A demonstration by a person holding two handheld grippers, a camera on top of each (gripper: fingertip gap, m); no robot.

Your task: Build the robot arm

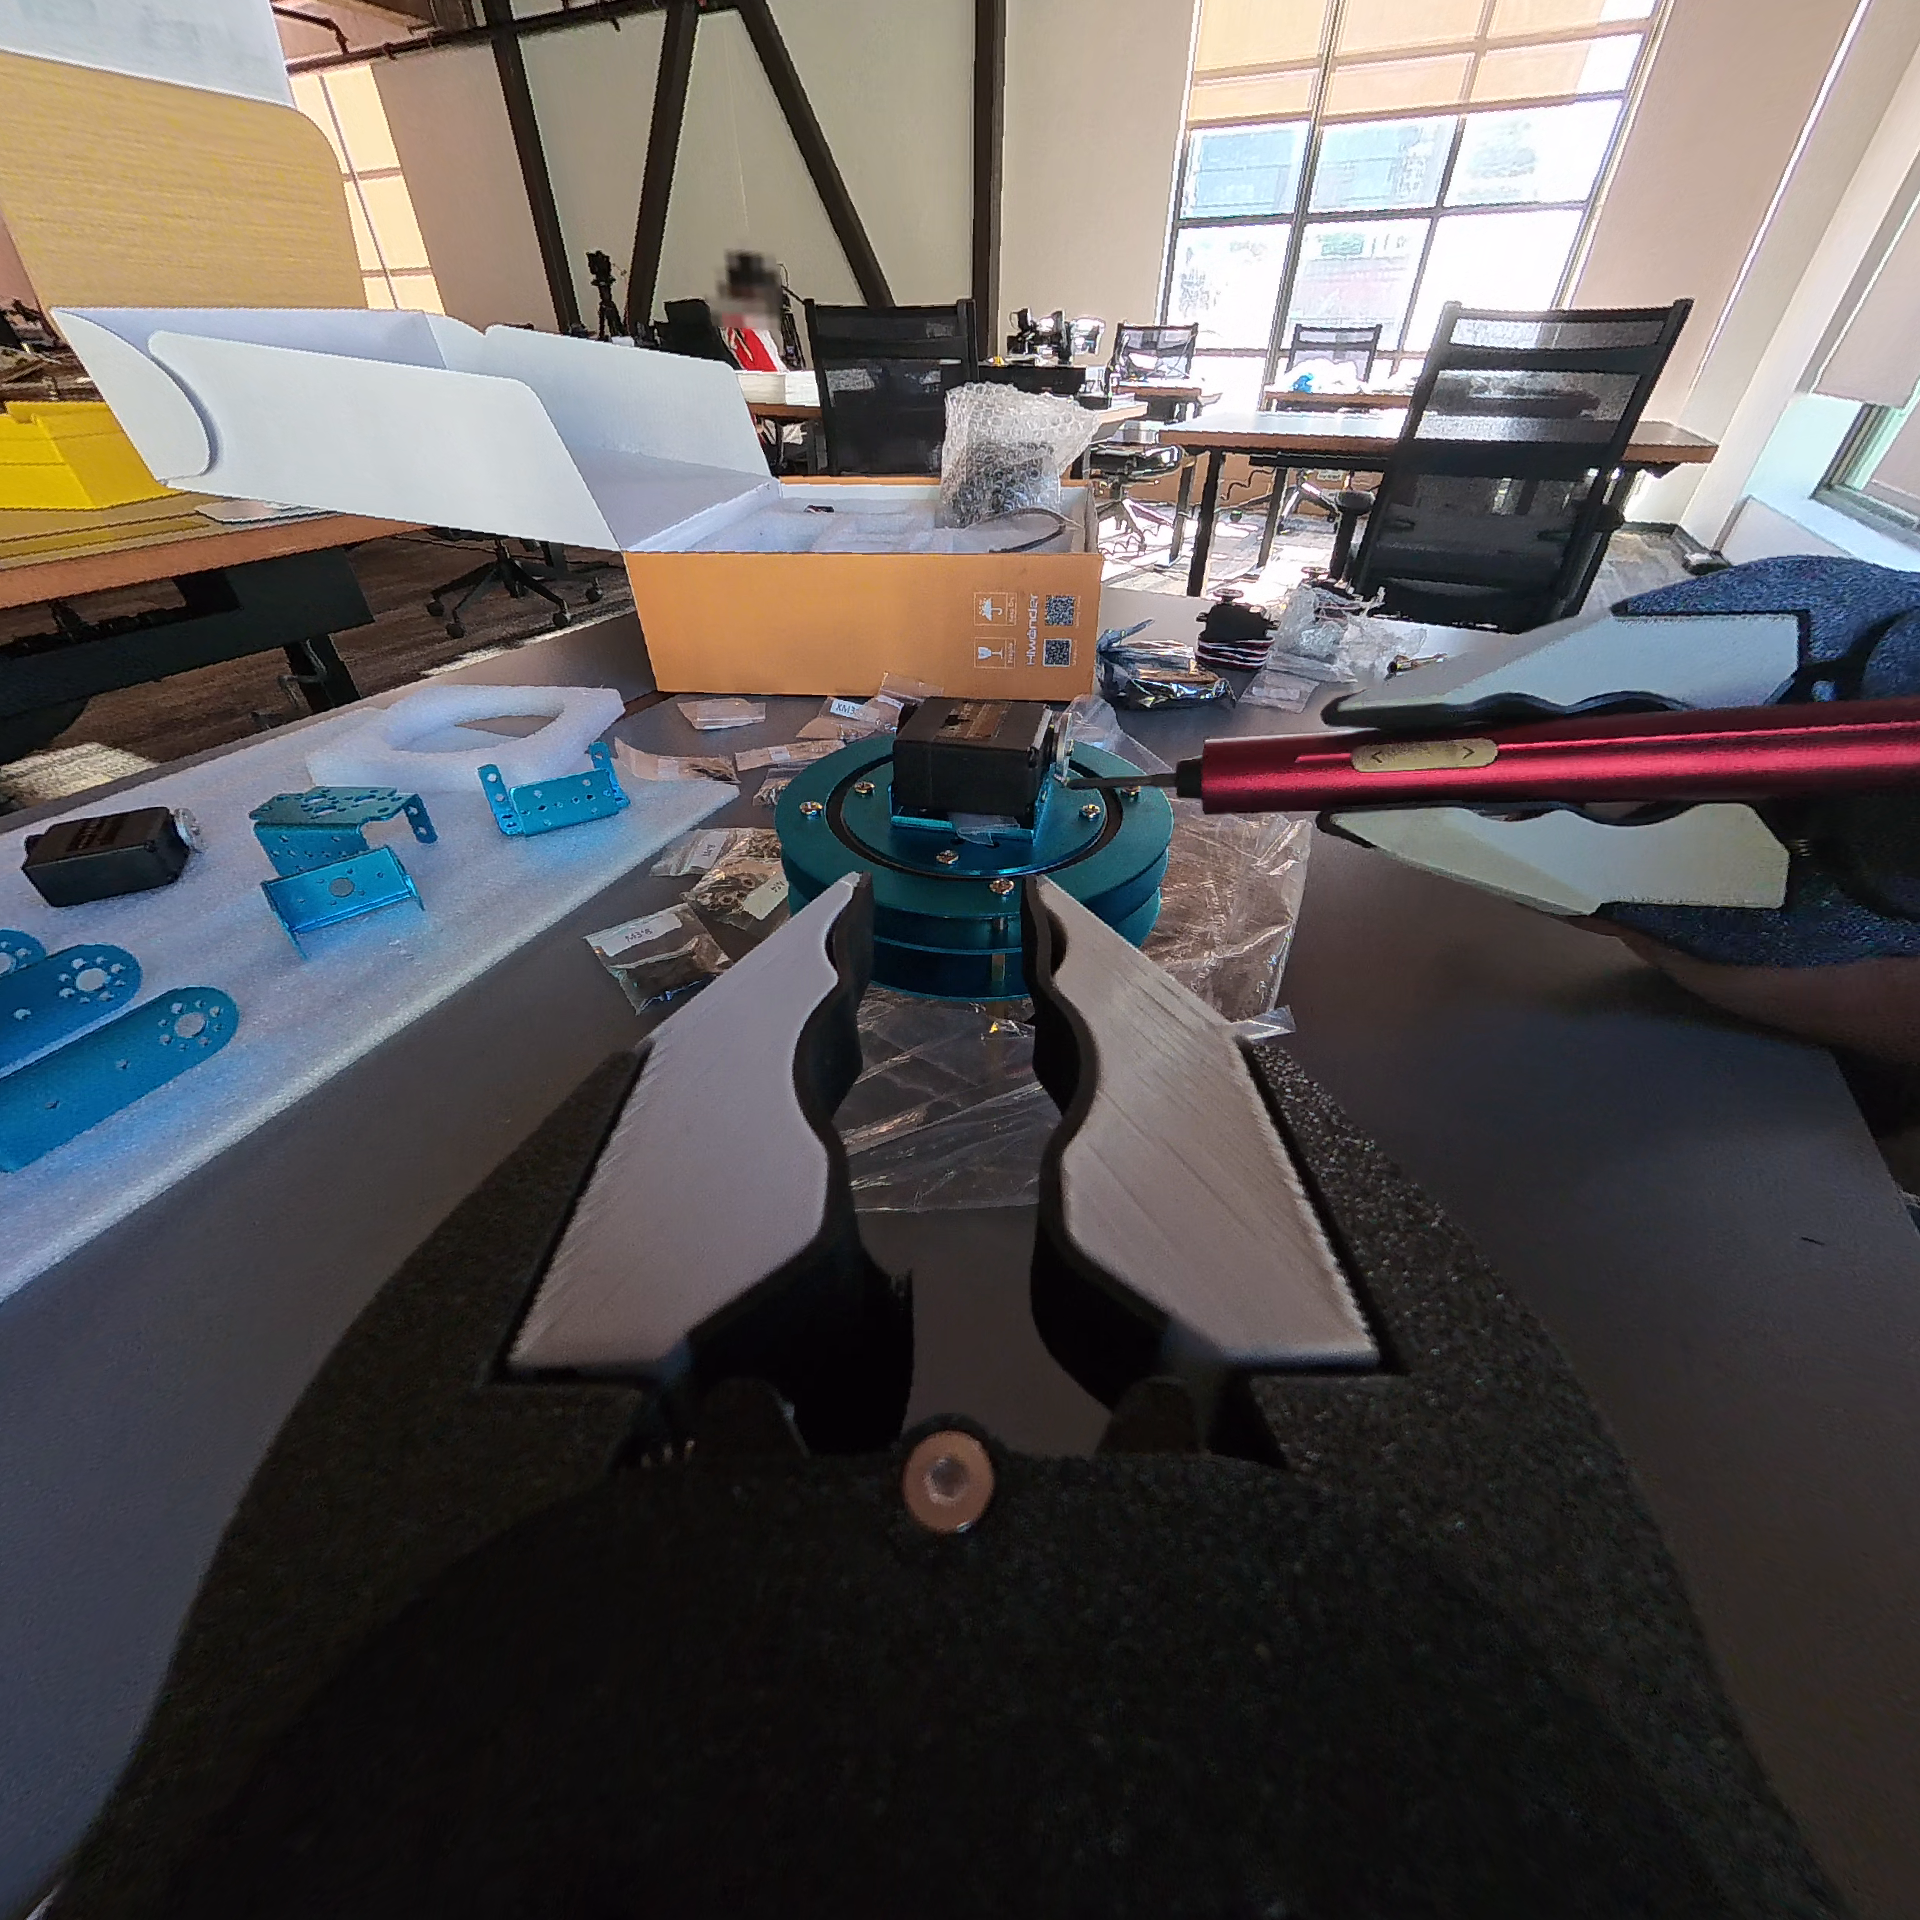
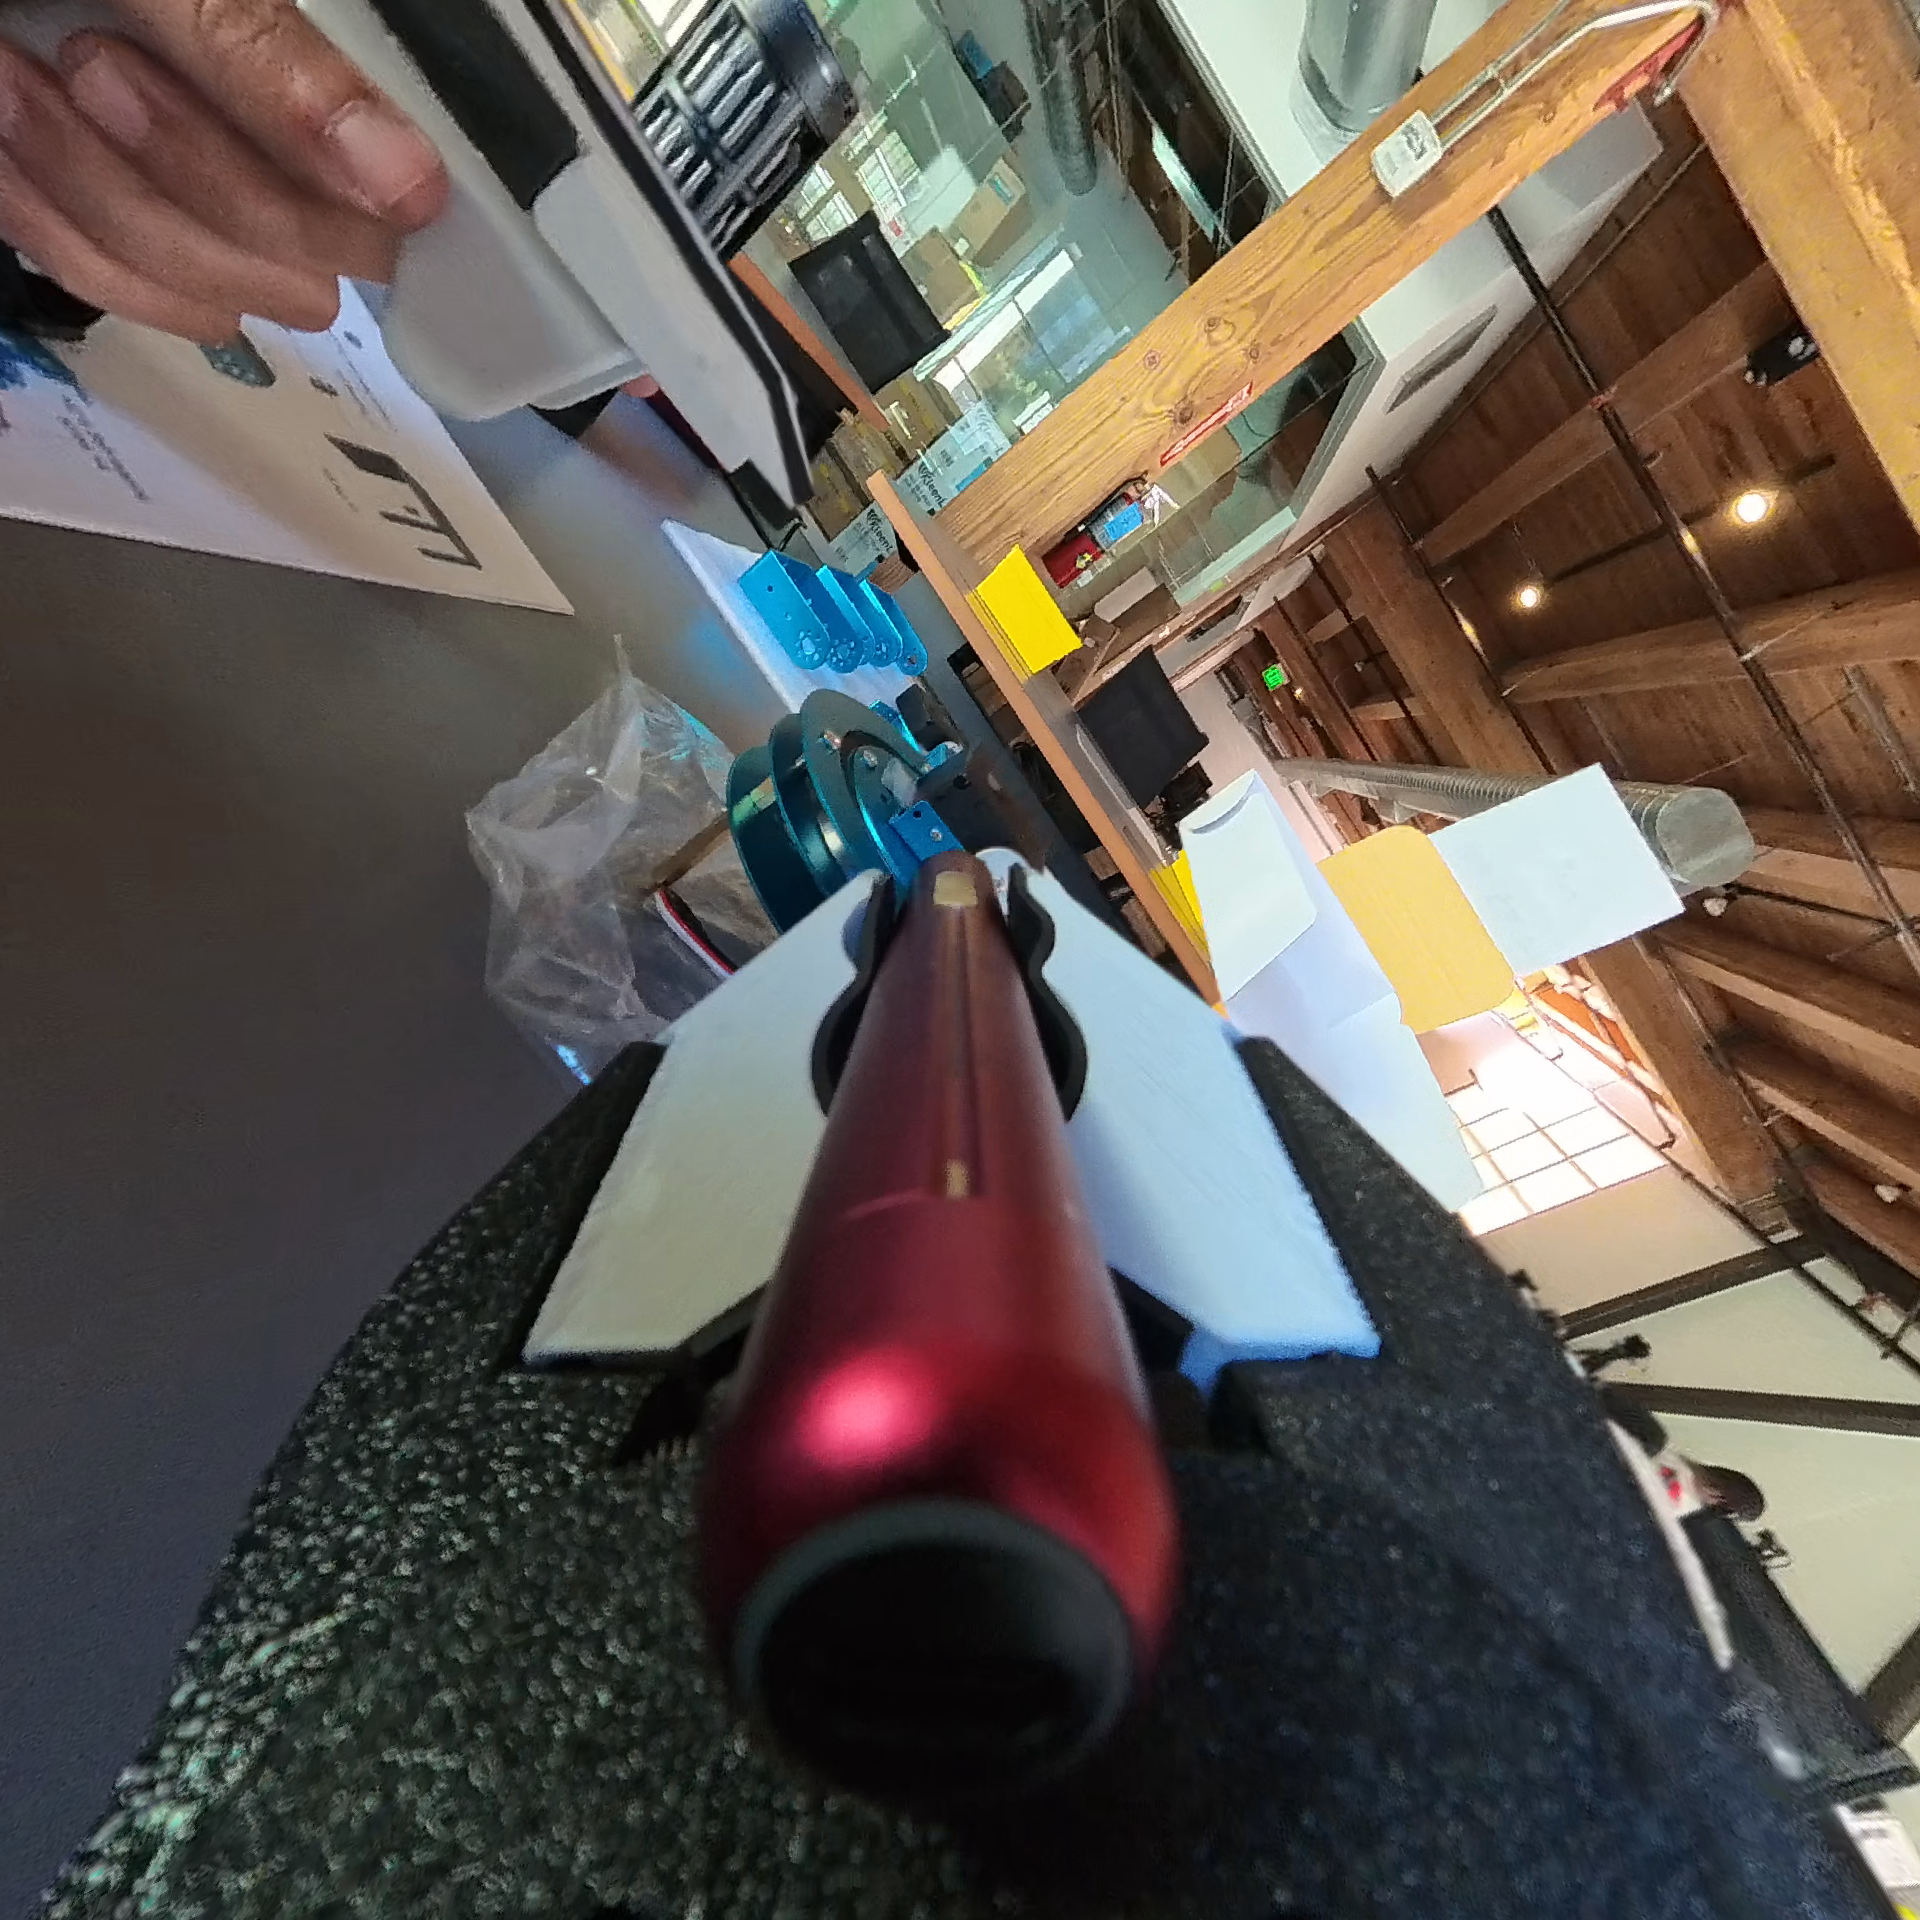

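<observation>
Your right gripper (image 2: 940, 894) is clamping a red screwdriver (image 2: 935, 1299); your left gripper (image 1: 945, 904) is gaping narrowly, empty, facing the teal base (image 1: 914, 935); the open box (image 1: 862, 613) is holding bubble wrap (image 1: 1003, 457).

Red electric screwdriver (image 2: 940, 1247) looks like matte anodized metal; teal turntable base (image 1: 977, 904) shiny metal, and the servo (image 1: 971, 764) ahead is probably matte black plastic.

Daylight pours through the large windows (image 1: 1392, 239), blowing them out and leaving the near table (image 1: 1507, 1195) shadowed. Wide-angle bending curves the edges; the red screwdriver's (image 2: 940, 1351) close end is blurred, with a glare spot.
</observation>
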